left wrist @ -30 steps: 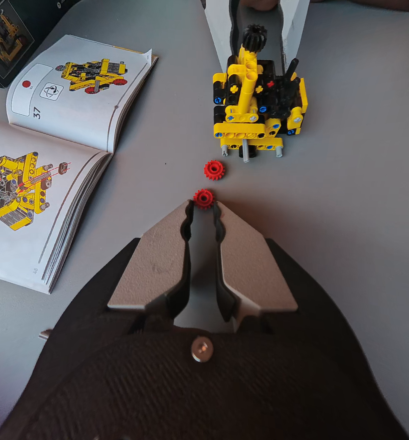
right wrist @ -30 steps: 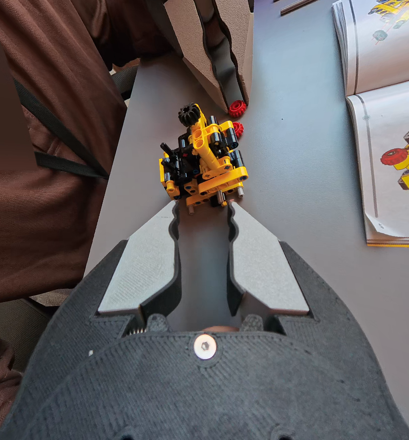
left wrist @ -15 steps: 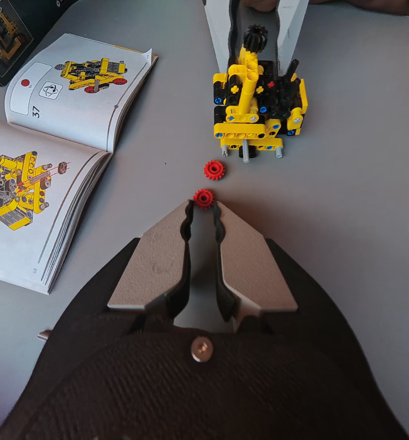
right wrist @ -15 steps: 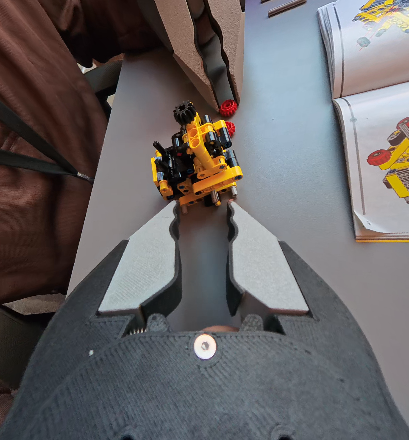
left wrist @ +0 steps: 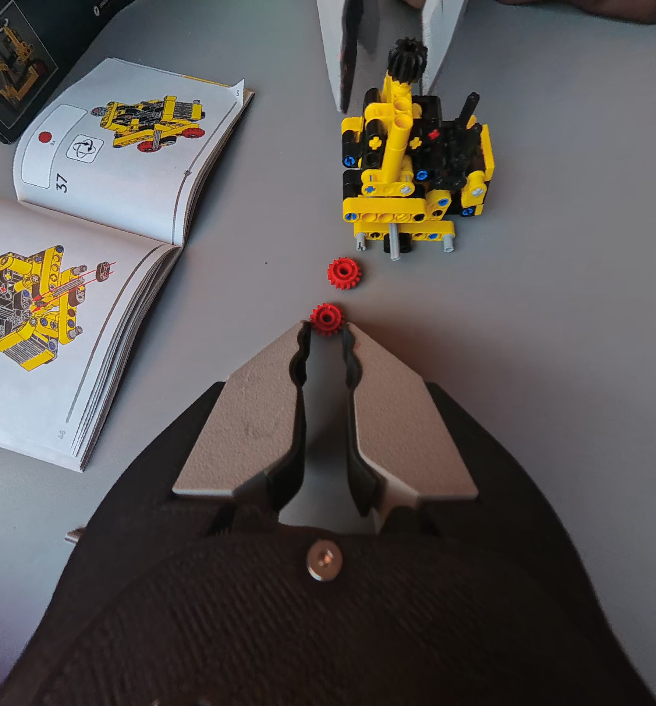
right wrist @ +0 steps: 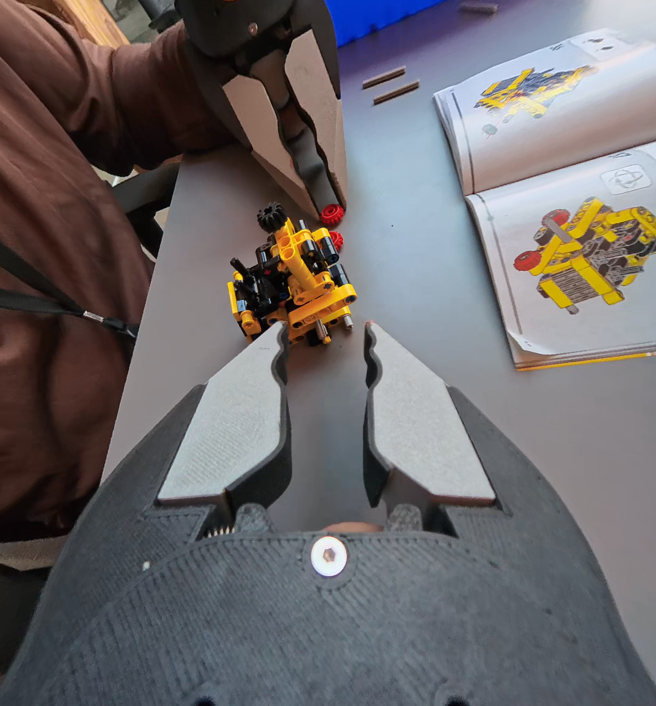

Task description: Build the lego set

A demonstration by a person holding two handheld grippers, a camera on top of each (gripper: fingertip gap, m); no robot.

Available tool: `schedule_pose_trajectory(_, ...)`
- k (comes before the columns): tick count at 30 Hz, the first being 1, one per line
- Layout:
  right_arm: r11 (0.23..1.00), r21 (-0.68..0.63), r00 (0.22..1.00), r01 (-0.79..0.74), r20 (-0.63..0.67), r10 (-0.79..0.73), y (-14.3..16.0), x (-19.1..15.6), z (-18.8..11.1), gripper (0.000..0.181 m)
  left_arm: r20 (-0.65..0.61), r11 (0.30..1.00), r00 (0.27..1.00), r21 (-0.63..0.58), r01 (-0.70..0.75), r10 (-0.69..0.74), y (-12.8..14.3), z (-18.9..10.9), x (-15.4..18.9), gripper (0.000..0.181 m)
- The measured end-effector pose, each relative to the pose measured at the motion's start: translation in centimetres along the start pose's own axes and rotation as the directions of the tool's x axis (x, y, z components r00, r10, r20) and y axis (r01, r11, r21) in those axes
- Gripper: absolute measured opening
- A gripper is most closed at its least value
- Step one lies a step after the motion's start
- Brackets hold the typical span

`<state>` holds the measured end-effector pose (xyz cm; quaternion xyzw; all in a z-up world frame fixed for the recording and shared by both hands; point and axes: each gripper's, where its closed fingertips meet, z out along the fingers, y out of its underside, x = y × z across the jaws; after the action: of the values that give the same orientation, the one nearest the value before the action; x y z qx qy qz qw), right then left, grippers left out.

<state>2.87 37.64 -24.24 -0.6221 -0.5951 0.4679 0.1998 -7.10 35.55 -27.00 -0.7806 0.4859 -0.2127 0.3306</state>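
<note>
Two claws work around a yellow lego model [left wrist: 410, 168] on a grey bench [left wrist: 548, 344].

We see the left claw [left wrist: 326, 329] closed on a red gear [left wrist: 326, 318], a second red gear [left wrist: 343, 272] lying just beyond. Our right claw [right wrist: 324, 328] is open, its tips beside the model. Only our right view shows a brown sleeve [right wrist: 51, 153] and two dark strips [right wrist: 389, 84]; an open booklet [left wrist: 89, 229] appears in both.

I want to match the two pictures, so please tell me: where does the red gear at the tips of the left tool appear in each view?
Left wrist view: the red gear lies at centre, between the fingertips of the left tool.
Right wrist view: it lies upper centre, at the tips of the far tool.
Shared landmark: the yellow and black model, with a second red gear between it and the first.
</note>
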Motion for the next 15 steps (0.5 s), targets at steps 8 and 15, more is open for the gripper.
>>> schedule_pose_trajectory(8,0.993,0.112,1.0,0.022,-0.012,-0.021,-1.9,0.0,-0.3,0.039,0.006,1.0,1.0,0.0,-0.002,0.002,0.0,0.0,0.0,0.014)
schedule_pose_trajectory(15,0.987,0.16,0.996,0.029,0.079,-0.042,-3.3,-1.6,0.9,0.043,0.011,1.0,1.0,0.0,-0.011,0.011,0.0,0.0,0.0,0.013)
